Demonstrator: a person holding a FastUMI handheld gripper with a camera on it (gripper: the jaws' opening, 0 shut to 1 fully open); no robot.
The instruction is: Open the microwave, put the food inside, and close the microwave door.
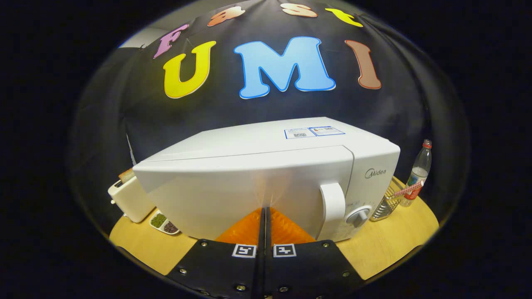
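- Gripper (266, 209): fingers pressed together, nothing between them, tips right at the microwave (266, 182) door (245, 195); contact cannot be confirmed.
- Microwave: white, on the wooden table (386, 245), door closed. Handle (333, 209) right of the fingers, round knob (358, 216) just past it.
- Left of microwave: a cream toaster (129, 199), near it a small dish (164, 223) with green and dark fillings.
- Right: a wire rack (386, 205), and a clear bottle (419, 172) with a red cap.
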